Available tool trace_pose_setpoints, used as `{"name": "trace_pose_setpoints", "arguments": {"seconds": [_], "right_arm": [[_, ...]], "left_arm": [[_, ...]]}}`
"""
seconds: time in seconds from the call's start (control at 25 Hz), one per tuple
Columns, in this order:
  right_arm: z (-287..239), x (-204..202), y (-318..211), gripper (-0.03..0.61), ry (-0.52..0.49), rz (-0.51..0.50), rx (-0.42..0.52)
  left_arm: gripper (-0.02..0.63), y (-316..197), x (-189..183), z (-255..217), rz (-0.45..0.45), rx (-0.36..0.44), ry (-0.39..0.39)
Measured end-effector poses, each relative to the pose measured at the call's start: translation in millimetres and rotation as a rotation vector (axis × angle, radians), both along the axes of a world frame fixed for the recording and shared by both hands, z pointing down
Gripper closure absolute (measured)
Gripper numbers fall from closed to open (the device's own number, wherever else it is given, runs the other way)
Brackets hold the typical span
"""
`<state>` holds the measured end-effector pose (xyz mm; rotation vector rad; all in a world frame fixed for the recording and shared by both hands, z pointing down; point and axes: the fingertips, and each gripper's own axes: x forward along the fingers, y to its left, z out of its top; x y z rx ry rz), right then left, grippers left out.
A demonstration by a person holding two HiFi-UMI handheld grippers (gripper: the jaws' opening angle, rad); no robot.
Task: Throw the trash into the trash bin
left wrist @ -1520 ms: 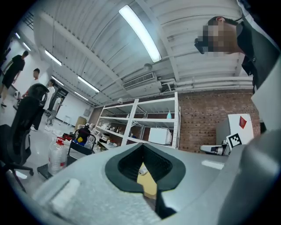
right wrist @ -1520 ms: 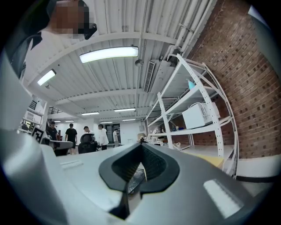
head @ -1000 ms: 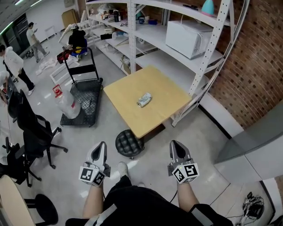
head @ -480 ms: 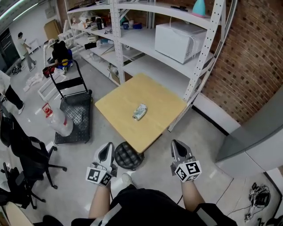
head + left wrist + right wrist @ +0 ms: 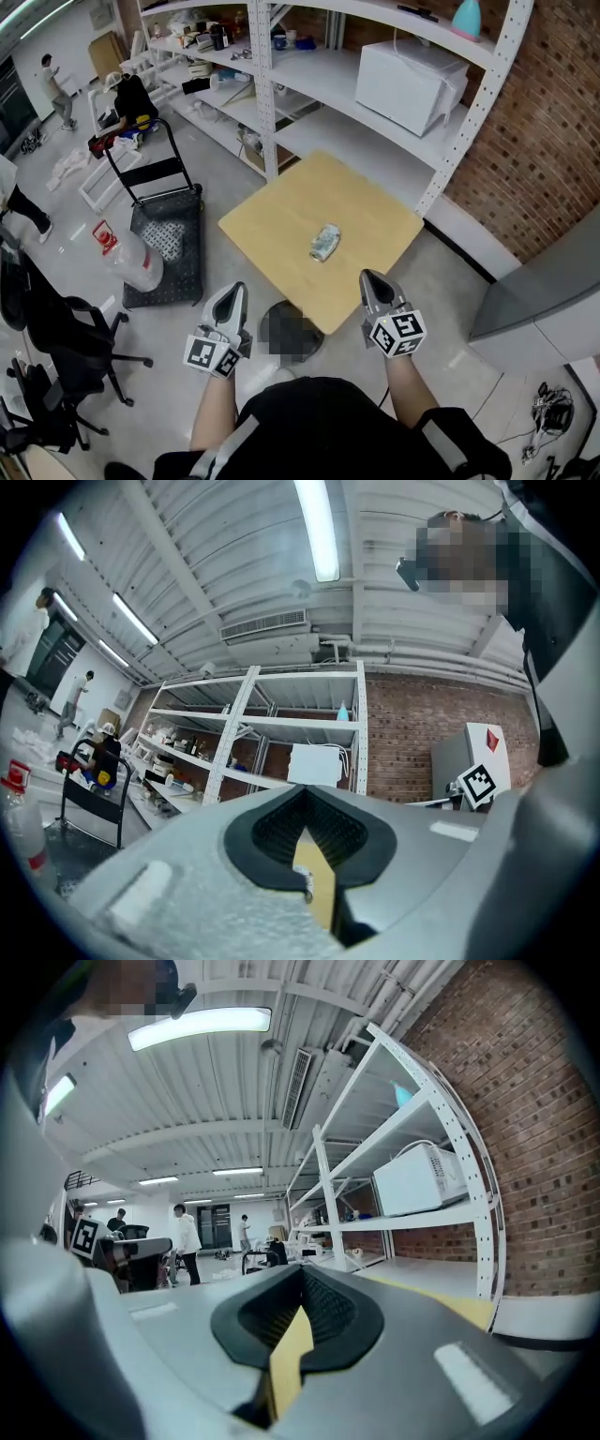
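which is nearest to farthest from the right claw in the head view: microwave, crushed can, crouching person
From the right claw:
1. crushed can, on the table ahead
2. microwave, on the shelf beyond, right
3. crouching person, far back left

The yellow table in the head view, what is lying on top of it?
Only one crushed can lies near the middle of the table; the rest of the top is bare. The right gripper covers a small part of its near edge.

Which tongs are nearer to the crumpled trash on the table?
Right. In the head view the right tongs sit just below-right of the crumpled trash; the left tongs are farther, below-left.
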<state>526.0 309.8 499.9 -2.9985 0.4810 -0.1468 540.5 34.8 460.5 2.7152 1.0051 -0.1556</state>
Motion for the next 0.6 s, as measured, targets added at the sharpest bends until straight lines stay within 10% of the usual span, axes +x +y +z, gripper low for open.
{"name": "trace_pose_setpoints", "arguments": {"seconds": [0.6], "right_arm": [[61,71,-47,0.483,-0.126,-0.143,-0.219]], "left_arm": [[0.612,-22,37,41,0.088,0.024,-0.064]]}}
